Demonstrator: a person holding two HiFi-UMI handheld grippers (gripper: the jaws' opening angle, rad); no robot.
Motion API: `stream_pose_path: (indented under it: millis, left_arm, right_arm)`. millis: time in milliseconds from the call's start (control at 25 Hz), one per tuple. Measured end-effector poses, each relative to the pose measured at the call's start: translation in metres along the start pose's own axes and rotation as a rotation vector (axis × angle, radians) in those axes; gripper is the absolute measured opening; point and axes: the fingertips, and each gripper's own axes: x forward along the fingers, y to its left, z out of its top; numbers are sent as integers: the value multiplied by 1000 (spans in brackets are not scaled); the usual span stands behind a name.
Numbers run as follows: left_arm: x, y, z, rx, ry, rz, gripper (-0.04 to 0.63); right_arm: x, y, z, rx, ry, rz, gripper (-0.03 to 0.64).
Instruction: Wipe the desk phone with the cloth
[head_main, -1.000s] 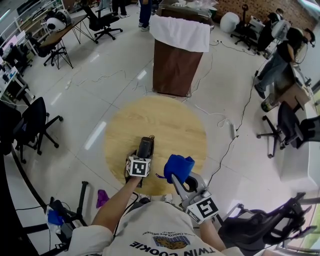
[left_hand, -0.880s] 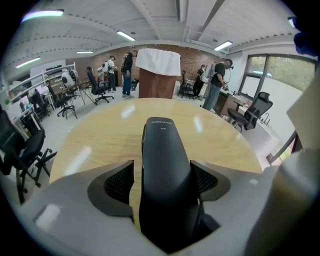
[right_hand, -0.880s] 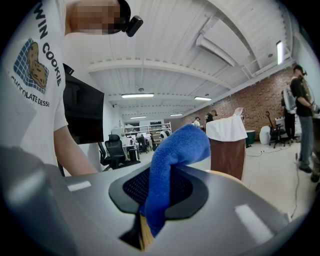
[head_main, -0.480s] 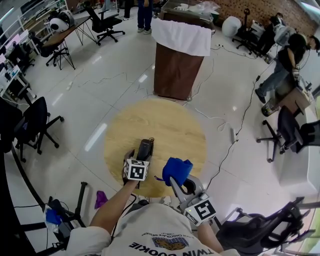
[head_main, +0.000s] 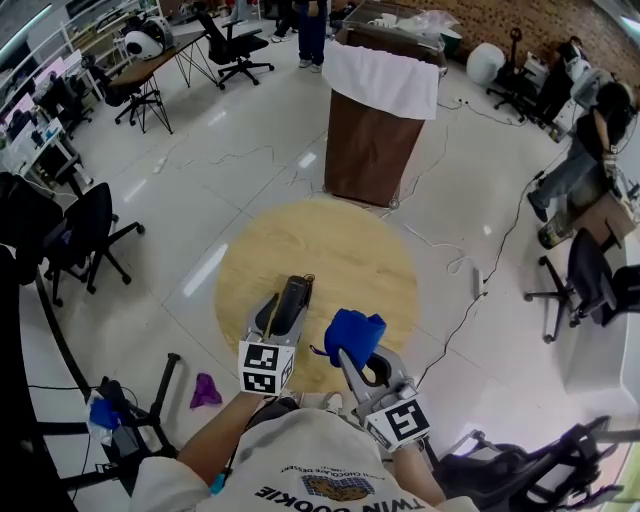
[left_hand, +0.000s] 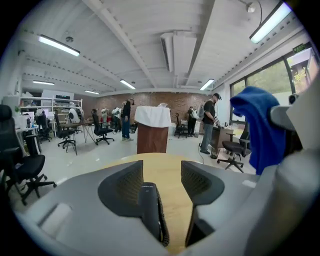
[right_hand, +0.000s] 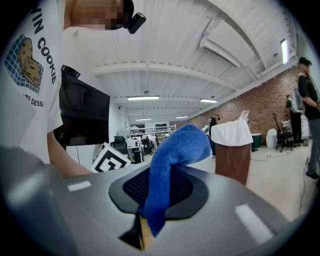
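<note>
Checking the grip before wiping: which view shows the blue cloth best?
The right gripper view: the blue cloth fills its centre, pinched between the jaws of the right gripper, its top flopping over. The head view shows only a small bunch from above; the left gripper view catches it hanging at the right edge.

The cloth (head_main: 355, 333) is bright blue. The handset (head_main: 291, 295) is black, as is its coiled cord. The round bench (head_main: 350, 240) shows pale wood grain. The left gripper (head_main: 283, 314) and right gripper (head_main: 351, 352) are grey, with black textured pads and black-and-white marker cubes.
</note>
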Motion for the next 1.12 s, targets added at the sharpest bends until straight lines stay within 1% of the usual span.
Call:
stream_pose_path:
  millis: [80,200,440,680,840,1120]
  left_arm:
    - [-19,-13,17,-6,-55,-12,190]
    - [-46,-28,41,3,-132,-9,127]
    - [-90,-47,72,4,-246,-19,6]
    - [-126,-58,85,-12,-314,-65,3]
    - [-148,-58,82,0,-325,-83,3]
    - [-173,-70,74,1,-352,-135,3]
  right_arm:
    - [-2,3,8,-11,-9,23,58]
    - [-3,9,15,-23,-10,53,58]
    - [-4,26,24,-39,-20,50,58]
    - [-4,49,31,-52,-25,-1,58]
    - [-6,65,30,-56,-35,-64,58]
    - [-19,99,35,-96,-41,-114,57]
